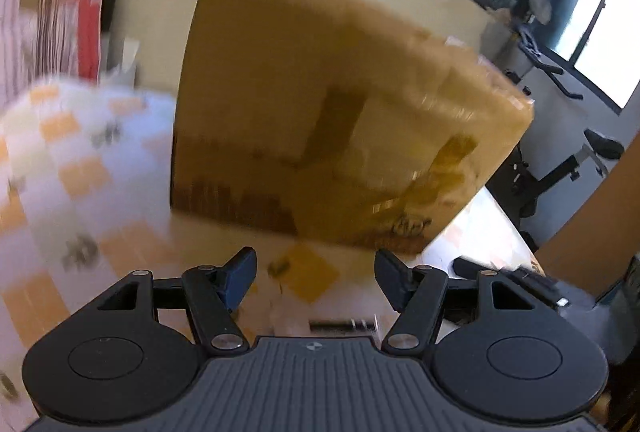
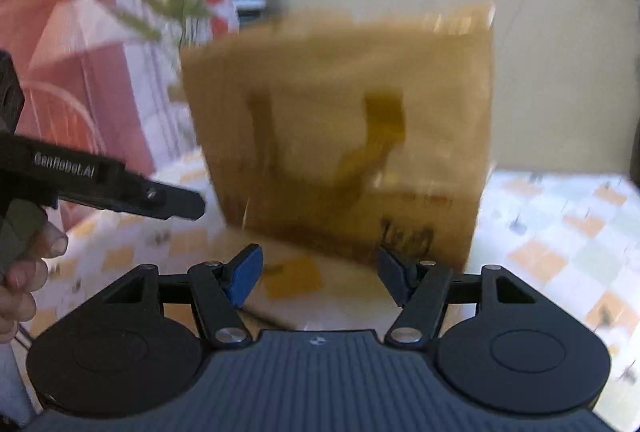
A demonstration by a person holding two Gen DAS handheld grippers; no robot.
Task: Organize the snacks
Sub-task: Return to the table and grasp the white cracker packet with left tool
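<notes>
Left wrist view shows the left gripper with its jaws partly open and nothing between them, pointing at a big brown cardboard box that stands on a table with a white and orange checked cloth; the box's near bottom edge is just past the fingertips, and bare cloth lies open to the left. In the right wrist view the right gripper is also partly open and holds nothing. There, open cloth lies right of the box, and no snacks show in the blur.
</notes>
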